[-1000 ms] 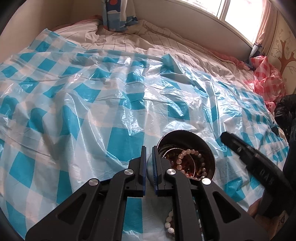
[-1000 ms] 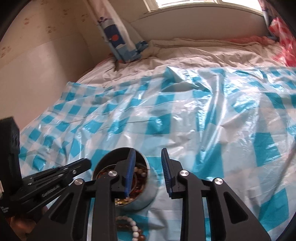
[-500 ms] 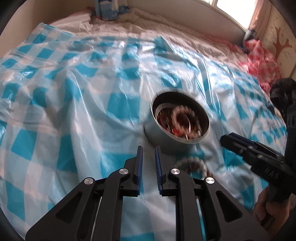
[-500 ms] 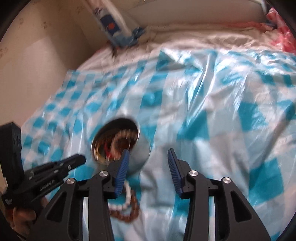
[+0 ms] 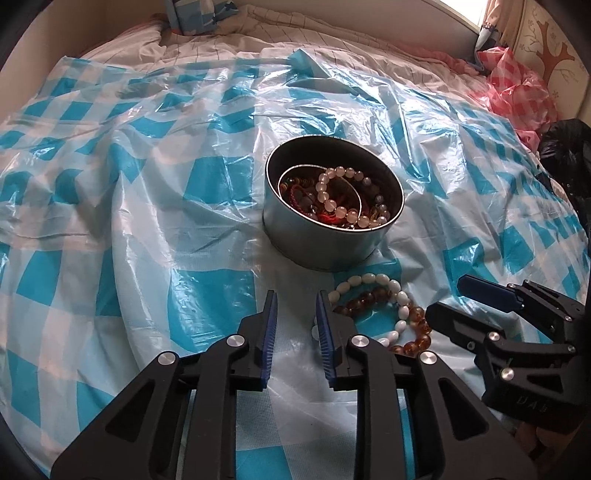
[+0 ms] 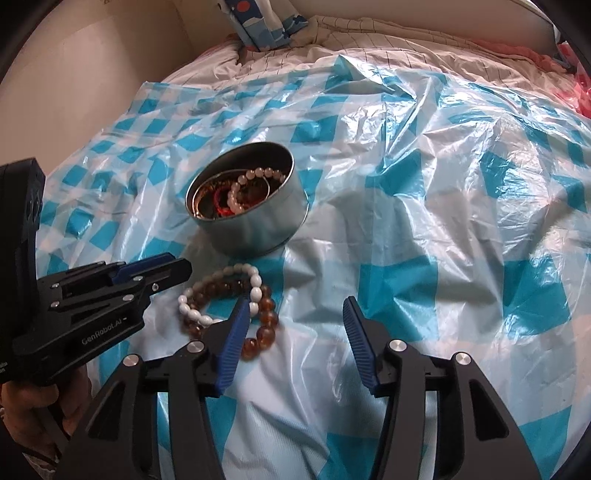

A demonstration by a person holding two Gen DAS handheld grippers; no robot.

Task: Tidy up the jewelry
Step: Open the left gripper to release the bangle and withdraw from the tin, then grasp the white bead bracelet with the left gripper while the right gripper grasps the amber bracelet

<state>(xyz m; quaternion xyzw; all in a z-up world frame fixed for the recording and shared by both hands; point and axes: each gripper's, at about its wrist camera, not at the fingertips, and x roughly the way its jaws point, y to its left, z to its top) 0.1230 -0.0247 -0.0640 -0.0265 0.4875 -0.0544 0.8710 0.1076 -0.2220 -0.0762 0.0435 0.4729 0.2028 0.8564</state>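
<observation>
A round metal tin (image 5: pixel 325 243) (image 6: pixel 255 232) stands on the blue-and-white checked plastic sheet (image 5: pixel 147 206) and holds several bead bracelets (image 5: pixel 340 199). A white bead bracelet (image 5: pixel 369 280) (image 6: pixel 221 284) and an amber bead bracelet (image 5: pixel 413 328) (image 6: pixel 266 321) lie overlapped on the sheet just in front of the tin. My left gripper (image 5: pixel 294 306) (image 6: pixel 173 266) is open a little and empty, just left of the loose bracelets. My right gripper (image 6: pixel 293 314) (image 5: pixel 448 299) is open wide and empty, its left finger over the amber beads.
The sheet covers a bed with a wrinkled striped cover (image 5: pixel 295 33). A blue patterned pillow (image 6: pixel 262 22) sits at the back. A pink checked bag (image 5: pixel 517 85) and a black bag (image 5: pixel 565 147) lie at the right. A wall (image 6: pixel 74 74) runs on the left.
Both grippers have pulled back from the tin and opened wider. The two loose bracelets, earlier mostly hidden under the fingers, now lie in plain view in front of the tin.
</observation>
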